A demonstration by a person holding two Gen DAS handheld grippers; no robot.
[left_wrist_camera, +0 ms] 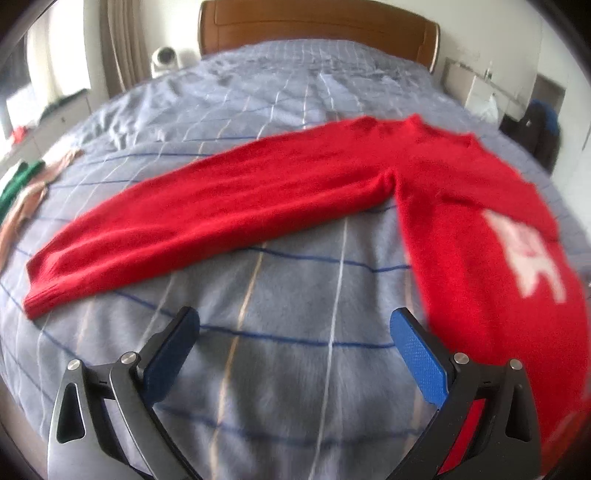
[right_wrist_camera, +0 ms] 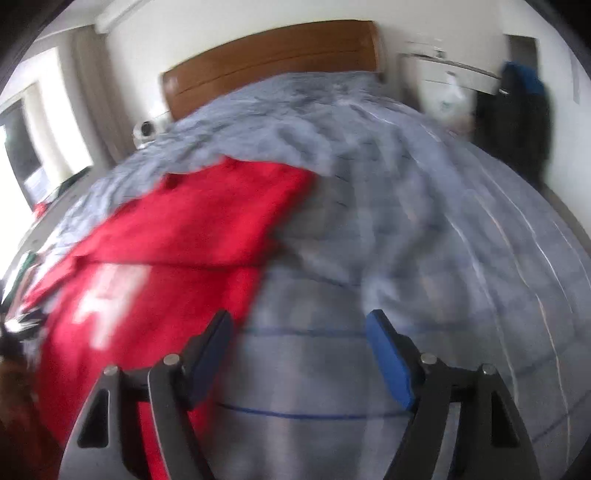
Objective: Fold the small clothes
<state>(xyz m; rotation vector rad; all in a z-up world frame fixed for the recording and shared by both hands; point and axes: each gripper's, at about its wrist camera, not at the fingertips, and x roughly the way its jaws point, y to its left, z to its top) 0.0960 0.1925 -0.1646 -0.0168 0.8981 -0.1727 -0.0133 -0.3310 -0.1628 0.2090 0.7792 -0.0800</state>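
I see the red sweater (left_wrist_camera: 461,206) lying flat on the bed (left_wrist_camera: 295,369), which is covered by a grey checked quilt. In the left wrist view its body fills the right of the frame with a white motif (left_wrist_camera: 524,254) near the right edge, and one sleeve (left_wrist_camera: 207,218) stretches across the middle to the left, cuff at lower left. My left gripper (left_wrist_camera: 295,325) sits at the bottom of the frame over bare quilt, jaws spread, nothing between them. In the blurred right wrist view the sweater occupies the left half, its other side folded over the body. My right gripper (right_wrist_camera: 299,325) has its jaws spread and empty, left finger (right_wrist_camera: 212,354) at the sweater's edge. A wooden headboard (left_wrist_camera: 317,29) stands at top centre.
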